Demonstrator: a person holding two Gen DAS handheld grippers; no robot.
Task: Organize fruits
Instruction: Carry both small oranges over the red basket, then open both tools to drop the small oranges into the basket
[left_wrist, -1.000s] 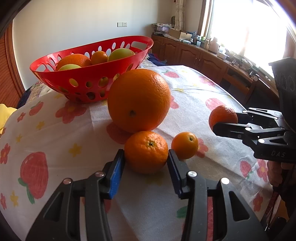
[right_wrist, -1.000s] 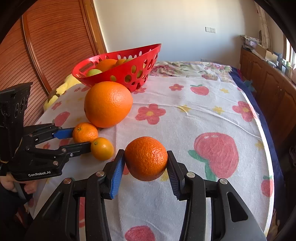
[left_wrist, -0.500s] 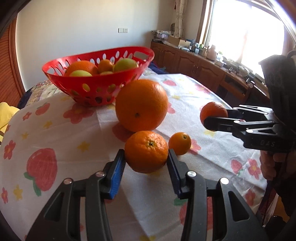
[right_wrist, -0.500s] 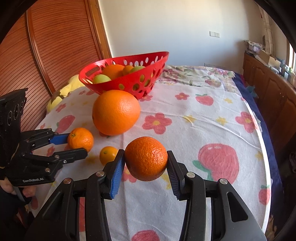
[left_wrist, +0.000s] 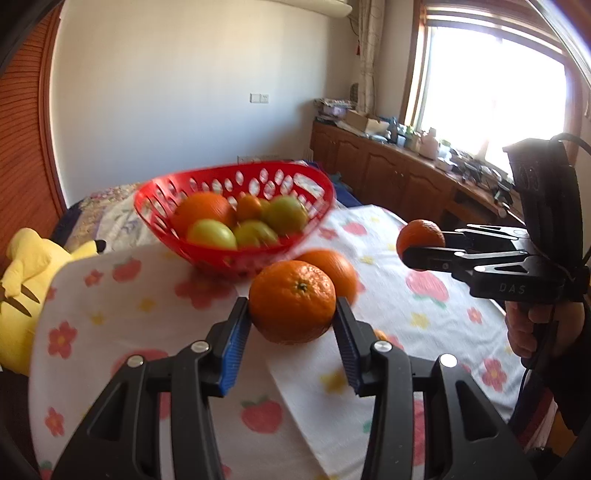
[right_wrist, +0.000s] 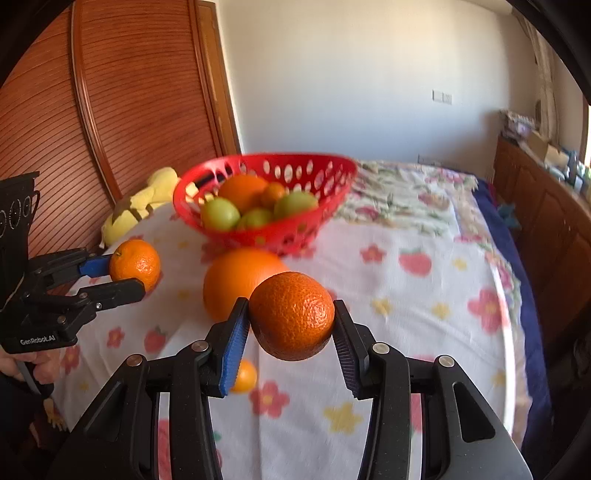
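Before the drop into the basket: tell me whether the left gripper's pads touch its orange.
Touching. The left wrist view shows both pads of the left gripper pressed against the orange, held clear of the tablecloth.

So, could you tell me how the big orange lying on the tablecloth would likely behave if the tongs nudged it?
The big orange is round and rests free on the tablecloth, so it would probably roll. It looks larger than the mandarin in the right tongs, so likely heavier and a wide grip. Its pebbled peel seems firm, probably not slippery.

A home bedroom: a bed (right_wrist: 424, 280) under a flower-and-strawberry blanket, a yellow plush toy (left_wrist: 26, 280), cluttered wooden cabinets (left_wrist: 399, 177) below a curtained window (left_wrist: 491, 96).
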